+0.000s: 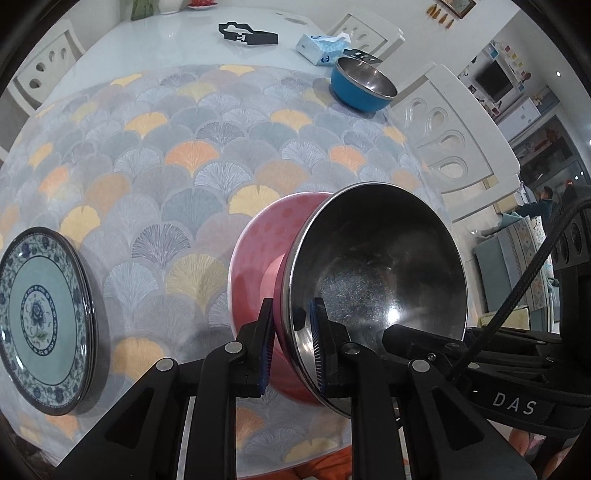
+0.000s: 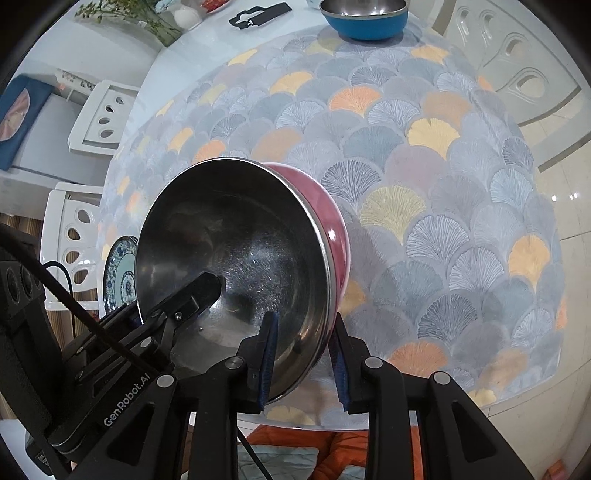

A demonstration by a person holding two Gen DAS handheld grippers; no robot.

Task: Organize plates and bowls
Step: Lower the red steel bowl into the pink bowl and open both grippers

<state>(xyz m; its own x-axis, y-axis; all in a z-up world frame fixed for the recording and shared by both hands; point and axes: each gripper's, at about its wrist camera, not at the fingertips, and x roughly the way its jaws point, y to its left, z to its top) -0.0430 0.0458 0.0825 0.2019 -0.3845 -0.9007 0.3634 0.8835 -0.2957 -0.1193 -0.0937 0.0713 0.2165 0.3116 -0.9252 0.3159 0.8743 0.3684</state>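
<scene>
A pink bowl [image 1: 258,258] with a steel inside [image 2: 229,236] is near the front edge of the patterned mat; I cannot tell if it rests on it. My left gripper [image 1: 291,306] is shut on the bowl's rim, one pad inside and one on the pink wall. My right gripper [image 2: 304,321] straddles the opposite rim, open, with its outer pad a little off the wall. A blue bowl [image 1: 364,86] [image 2: 364,18] with a steel inside stands at the far side. A blue-patterned plate [image 1: 40,317] [image 2: 120,273] lies to the left.
A fan-patterned mat [image 1: 192,155] covers the round white table. A tissue box [image 1: 321,48] and a black holder [image 1: 247,33] lie at the back. White chairs [image 1: 454,136] ring the table. The table's front edge is just below the grippers.
</scene>
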